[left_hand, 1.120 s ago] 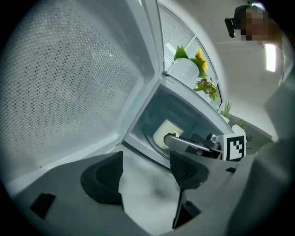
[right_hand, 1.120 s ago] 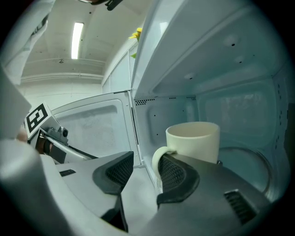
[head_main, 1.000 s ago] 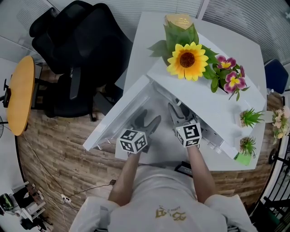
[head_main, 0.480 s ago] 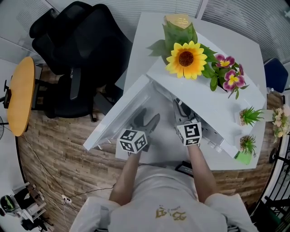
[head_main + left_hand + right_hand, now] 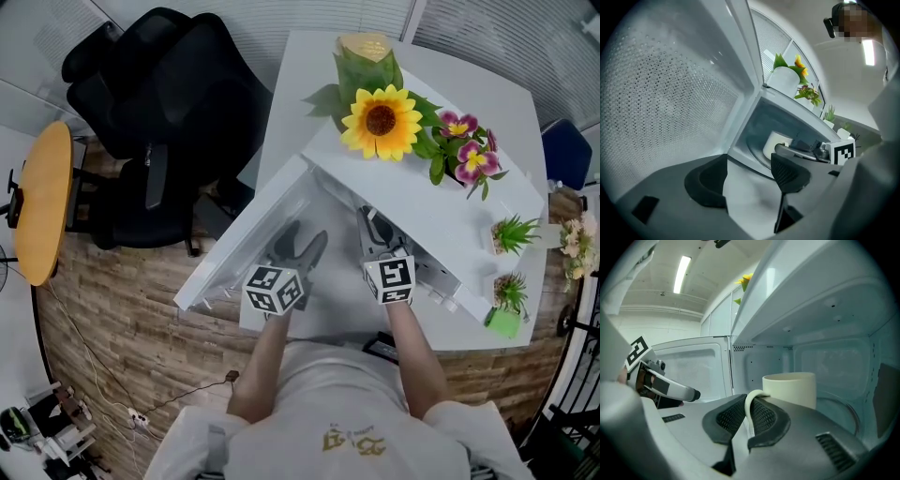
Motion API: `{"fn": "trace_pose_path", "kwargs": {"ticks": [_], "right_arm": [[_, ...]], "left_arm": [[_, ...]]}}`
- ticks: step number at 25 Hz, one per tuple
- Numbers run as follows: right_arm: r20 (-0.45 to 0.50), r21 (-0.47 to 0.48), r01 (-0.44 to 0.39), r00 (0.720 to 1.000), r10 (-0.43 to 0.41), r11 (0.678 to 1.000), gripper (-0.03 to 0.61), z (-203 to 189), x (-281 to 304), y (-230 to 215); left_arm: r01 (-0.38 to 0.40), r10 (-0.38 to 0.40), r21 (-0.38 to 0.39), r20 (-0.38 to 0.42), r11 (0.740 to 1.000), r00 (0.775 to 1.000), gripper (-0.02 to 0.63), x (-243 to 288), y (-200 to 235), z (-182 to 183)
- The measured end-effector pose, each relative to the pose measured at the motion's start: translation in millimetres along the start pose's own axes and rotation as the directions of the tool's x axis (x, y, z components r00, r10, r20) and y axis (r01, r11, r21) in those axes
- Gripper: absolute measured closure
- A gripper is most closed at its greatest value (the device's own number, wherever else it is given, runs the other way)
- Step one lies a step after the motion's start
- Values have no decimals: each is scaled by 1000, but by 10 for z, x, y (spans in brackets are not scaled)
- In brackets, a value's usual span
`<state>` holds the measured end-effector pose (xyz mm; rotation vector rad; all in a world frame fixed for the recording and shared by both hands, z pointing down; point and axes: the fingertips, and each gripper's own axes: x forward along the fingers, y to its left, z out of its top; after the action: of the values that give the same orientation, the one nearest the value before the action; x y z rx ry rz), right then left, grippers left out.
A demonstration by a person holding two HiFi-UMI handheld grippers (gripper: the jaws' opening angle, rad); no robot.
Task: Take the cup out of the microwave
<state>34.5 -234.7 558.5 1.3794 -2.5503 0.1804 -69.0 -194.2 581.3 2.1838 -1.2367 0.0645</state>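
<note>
Closing the right tongs (image 5: 749,420) just now, clenching the handle (image 5: 750,404) of the cup (image 5: 790,389); easing the left tongs (image 5: 750,180) slightly narrower, released, gripping nothing. Risking the cup pivoting on that thin handle and knocking the microwave (image 5: 834,357) wall while pulling out. Counting one cup, sitting just ahead of the right tongs inside one microwave; two tongs.

The cup (image 5: 789,389) sits inside the microwave (image 5: 829,355).

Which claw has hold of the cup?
The right gripper: its jaws have just closed on the handle of the cup. The left gripper, jaws just narrowed slightly, stands open and empty.
</note>
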Motion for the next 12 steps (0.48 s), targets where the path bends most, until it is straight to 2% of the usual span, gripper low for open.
{"fn": "trace_pose_path", "kwargs": {"ticks": [12], "right_arm": [[26,-4,2,1000,-2,1000,548,132,-117,100]], "left_arm": [[-6,5,17,19,1000,1000,328,-95,-24,112]]}}
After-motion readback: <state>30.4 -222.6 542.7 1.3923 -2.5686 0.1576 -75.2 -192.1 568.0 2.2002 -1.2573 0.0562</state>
